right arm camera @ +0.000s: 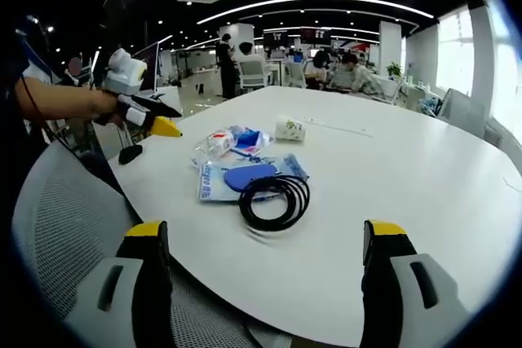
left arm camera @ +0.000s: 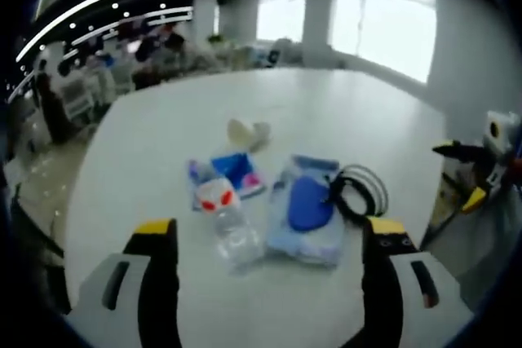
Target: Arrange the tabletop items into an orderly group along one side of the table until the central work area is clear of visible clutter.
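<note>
Left gripper view: the left gripper hovers with jaws spread wide and holding nothing, above a white table on which a clear plastic bottle lies on its side, beside a blue oval object resting on a light blue packet, with a coiled black cable touching that packet's edge and a small white object farther back. Right gripper view: the right gripper, likewise wide open and empty, faces the same cluster, with the coiled black cable nearest, while the left gripper enters from the left over a grey mesh chair.
</note>
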A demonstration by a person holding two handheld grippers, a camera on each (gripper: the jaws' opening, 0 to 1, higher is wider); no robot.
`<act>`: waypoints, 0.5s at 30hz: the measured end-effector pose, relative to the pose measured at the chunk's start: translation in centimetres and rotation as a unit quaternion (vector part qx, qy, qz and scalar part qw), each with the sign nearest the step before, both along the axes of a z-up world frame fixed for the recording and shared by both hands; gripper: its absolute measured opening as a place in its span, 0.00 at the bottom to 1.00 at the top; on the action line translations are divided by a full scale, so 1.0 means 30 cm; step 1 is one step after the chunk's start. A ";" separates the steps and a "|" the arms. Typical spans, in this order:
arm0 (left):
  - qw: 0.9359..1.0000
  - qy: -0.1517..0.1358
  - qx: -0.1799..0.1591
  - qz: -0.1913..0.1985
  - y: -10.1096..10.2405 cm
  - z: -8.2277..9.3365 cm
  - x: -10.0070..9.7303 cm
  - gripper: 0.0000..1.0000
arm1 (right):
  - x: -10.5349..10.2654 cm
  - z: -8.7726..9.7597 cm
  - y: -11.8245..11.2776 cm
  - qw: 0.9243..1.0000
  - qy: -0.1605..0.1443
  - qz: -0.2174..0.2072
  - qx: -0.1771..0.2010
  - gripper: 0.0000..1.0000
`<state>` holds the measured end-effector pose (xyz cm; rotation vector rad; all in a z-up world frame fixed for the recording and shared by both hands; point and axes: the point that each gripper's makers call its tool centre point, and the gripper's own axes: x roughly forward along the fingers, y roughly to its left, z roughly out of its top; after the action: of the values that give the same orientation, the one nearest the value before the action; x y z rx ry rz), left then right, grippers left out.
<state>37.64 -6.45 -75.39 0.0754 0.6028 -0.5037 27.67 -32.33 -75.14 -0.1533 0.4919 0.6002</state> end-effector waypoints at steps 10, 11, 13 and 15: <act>0.999 0.033 0.026 -0.001 0.029 -0.085 0.053 0.87 | -0.006 -0.004 0.007 1.000 0.003 0.008 -0.002 0.99; 0.999 0.039 0.027 0.000 0.032 -0.093 0.055 0.87 | -0.006 -0.004 0.008 1.000 0.003 0.008 -0.001 0.99; 0.999 0.045 0.026 0.004 0.038 -0.107 0.067 0.86 | -0.006 -0.004 0.006 1.000 0.004 0.007 -0.001 0.99; 0.998 0.053 0.028 0.009 0.045 -0.123 0.077 0.86 | -0.006 -0.004 0.005 1.000 0.004 0.005 -0.001 0.99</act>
<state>39.96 -5.11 -79.07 0.0973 0.7206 -0.4747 27.49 -32.18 -75.27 -0.1545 0.5000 0.6115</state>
